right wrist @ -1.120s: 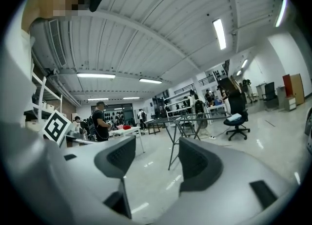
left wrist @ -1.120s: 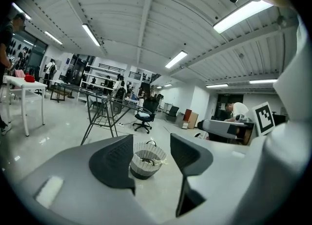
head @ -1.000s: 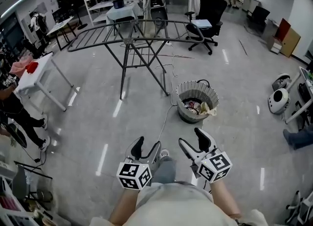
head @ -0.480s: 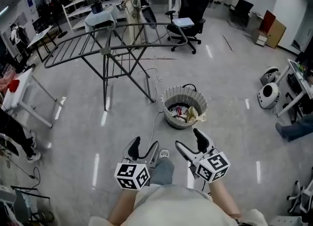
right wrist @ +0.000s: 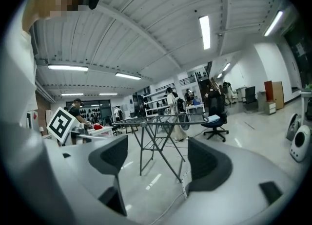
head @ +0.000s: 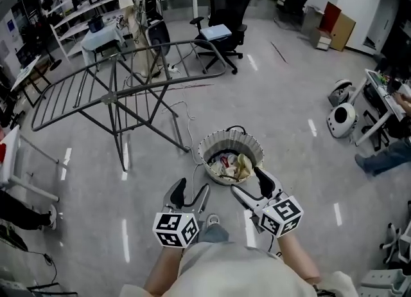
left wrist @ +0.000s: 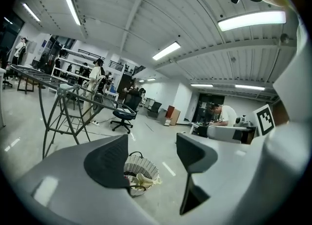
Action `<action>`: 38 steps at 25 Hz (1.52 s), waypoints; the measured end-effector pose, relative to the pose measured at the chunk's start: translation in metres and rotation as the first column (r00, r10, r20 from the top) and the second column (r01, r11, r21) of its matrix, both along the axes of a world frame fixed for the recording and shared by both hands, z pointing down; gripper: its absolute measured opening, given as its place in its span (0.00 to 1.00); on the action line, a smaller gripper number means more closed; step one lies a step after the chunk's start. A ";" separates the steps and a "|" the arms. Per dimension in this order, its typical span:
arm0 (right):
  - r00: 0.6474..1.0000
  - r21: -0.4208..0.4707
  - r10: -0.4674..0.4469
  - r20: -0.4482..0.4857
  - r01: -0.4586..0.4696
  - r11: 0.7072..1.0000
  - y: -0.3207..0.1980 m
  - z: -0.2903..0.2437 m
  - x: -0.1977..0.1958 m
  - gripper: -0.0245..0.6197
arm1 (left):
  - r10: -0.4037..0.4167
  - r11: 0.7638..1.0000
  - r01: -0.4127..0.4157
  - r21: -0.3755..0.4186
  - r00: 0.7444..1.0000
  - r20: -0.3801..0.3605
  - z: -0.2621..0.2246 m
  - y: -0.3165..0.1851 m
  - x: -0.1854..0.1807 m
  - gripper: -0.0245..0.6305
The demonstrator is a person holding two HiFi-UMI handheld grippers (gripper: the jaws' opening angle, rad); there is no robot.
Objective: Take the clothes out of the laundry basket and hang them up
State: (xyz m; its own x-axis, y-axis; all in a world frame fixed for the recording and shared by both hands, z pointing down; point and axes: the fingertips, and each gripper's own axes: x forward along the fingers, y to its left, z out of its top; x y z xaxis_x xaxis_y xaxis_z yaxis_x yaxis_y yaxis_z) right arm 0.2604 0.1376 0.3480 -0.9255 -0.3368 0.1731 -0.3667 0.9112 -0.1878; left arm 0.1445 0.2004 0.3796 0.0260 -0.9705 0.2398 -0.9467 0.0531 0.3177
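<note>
A round ribbed laundry basket stands on the grey floor, with crumpled clothes inside, a yellowish piece on top. Both grippers hover just short of its near rim, empty. The left gripper is open, and its own view shows the basket low between the jaws. The right gripper is open too, with nothing between its pads. A bare grey metal drying rack stands beyond the basket to the left. It also fills the middle of the right gripper view, drying rack.
A cable trails over the floor from the rack to the basket. A black office chair stands behind the rack. At the left edge is a white table, at the right two white round machines and a person's legs.
The person has walked forward: the basket and rack have come closer, and the basket now lies right in front of both grippers. Both pairs of jaws stand slightly wider.
</note>
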 end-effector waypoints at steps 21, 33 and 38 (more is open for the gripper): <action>0.975 -0.073 0.213 -0.068 -0.218 0.973 -0.157 0.040 -0.044 0.60 | 0.194 0.971 -0.196 -0.134 0.981 -0.028 0.047 -0.172 -0.054 0.51; 0.941 -0.142 0.243 -0.236 -0.281 0.949 -0.236 0.128 0.005 0.60 | 0.255 0.923 -0.283 -0.261 0.957 -0.137 0.136 -0.266 -0.002 0.51; 0.925 -0.155 0.260 -0.276 -0.310 0.938 -0.282 0.169 0.024 0.60 | 0.329 0.873 -0.371 -0.316 0.927 -0.181 0.189 -0.308 0.035 0.51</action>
State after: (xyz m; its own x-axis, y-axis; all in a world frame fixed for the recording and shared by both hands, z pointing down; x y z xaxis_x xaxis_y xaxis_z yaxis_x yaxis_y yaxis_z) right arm 0.2848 -0.1443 0.5170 -0.7142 -0.5170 0.4719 -0.6626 0.7166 -0.2178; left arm 0.1799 -0.1073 0.5682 0.3973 -0.7526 0.5251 -0.8801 -0.1503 0.4504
